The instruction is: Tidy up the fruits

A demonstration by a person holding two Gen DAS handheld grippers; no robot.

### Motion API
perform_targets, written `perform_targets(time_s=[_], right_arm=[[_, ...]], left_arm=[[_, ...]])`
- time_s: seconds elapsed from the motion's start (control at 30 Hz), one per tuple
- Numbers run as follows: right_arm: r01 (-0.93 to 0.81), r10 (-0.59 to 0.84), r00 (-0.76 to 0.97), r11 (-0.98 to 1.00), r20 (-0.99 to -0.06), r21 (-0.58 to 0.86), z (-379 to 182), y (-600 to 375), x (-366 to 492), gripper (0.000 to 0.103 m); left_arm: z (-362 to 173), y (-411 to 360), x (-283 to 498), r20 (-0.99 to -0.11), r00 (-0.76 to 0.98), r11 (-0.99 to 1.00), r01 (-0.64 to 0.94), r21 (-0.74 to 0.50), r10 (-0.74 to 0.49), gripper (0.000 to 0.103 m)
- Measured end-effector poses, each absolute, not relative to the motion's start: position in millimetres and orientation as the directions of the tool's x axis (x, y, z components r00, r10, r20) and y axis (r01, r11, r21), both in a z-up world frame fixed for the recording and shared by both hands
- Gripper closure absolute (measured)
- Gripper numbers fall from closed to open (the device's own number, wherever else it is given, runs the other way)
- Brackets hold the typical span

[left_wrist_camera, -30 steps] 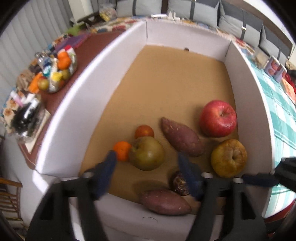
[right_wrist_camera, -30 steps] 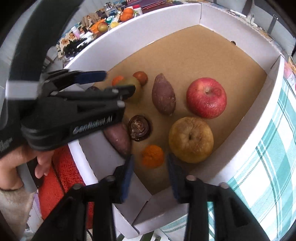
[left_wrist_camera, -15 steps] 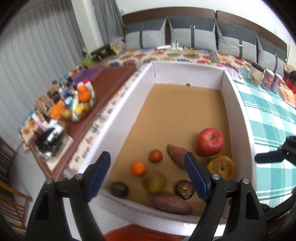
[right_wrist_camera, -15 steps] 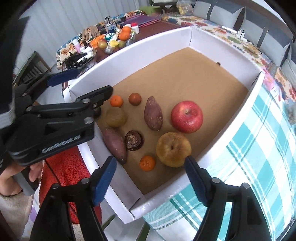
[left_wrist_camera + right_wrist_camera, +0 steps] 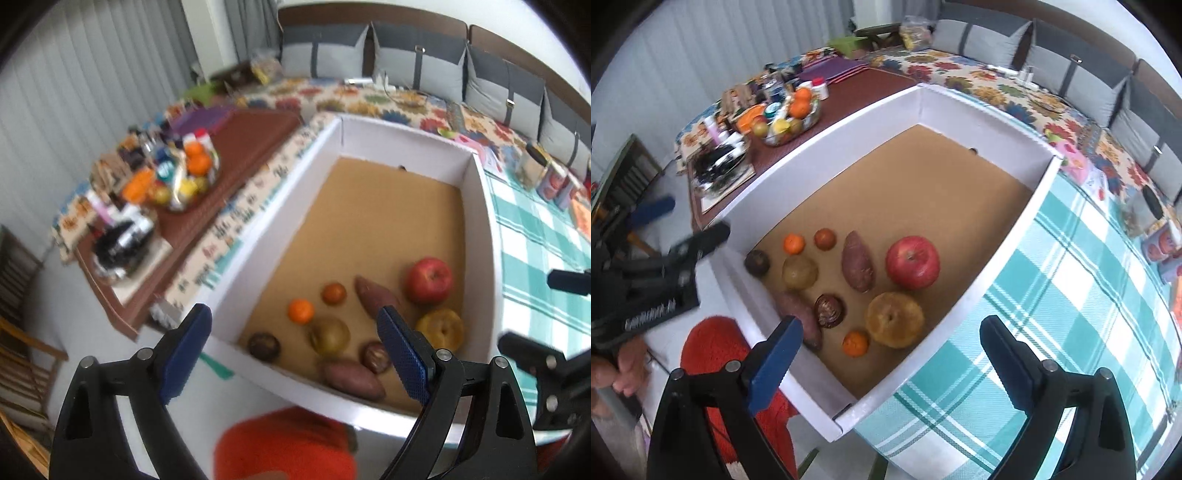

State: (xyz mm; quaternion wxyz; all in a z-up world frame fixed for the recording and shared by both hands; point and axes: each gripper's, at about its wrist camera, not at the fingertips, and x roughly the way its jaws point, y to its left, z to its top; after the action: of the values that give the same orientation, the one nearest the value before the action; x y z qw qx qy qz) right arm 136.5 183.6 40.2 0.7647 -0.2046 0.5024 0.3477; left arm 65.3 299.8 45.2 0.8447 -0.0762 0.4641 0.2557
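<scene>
A teal-and-white checked cloth covers the desk on the right. Beyond it, a floral cover runs along under a row of grey cushions. At the left, a brown mat carries a glass bowl crowded with oranges and small bottles. 2 printed cans stand near the far right edge. A red cushion sits low in front.

Grey-and-dark cushions line a dark brown headboard at the rear, above a floral-patterned cover. Pale vertical blinds fill the left wall; a teal-and-white checked cloth lies at right. A brown wooden chair stands at lower left.
</scene>
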Motion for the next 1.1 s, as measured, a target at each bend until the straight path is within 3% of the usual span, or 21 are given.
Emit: perform_targets(time_s=[0.13,0.33,0.47,0.63,1.1], right_arm=[[-0.733,0.330,0.279,0.679,-0.902,0.021,50,188,137,0.007],[-0.734,0.340,0.263,0.678,-0.903,0.041,56,185,137,0.007],[-0.740,0.344,0.264,0.672,-0.901,0.040,59,186,135,0.007],[-0.748,0.344,0.260,0.663,-0.902,0.038,60,190,134,0.007],[-0.750,0.310,0.268,0.662,-0.912,0.004,58,197,136,0.007]], left_arm=[[56,300,56,-0.805,0.455,0.848,-0.519,0.109,0.382,0.006],[70,305,44,-0.791,0.517,0.853,-0.521,0.014,0.329,0.005],[80,306,39,-0.754,0.534,0.825,-0.565,0.020,0.383,0.005],[85,304,42,-0.730,0.459,0.759,-0.639,0.124,0.506,0.005],[69,311,47,-0.802,0.442,0.792,-0.607,0.064,0.403,0.005]])
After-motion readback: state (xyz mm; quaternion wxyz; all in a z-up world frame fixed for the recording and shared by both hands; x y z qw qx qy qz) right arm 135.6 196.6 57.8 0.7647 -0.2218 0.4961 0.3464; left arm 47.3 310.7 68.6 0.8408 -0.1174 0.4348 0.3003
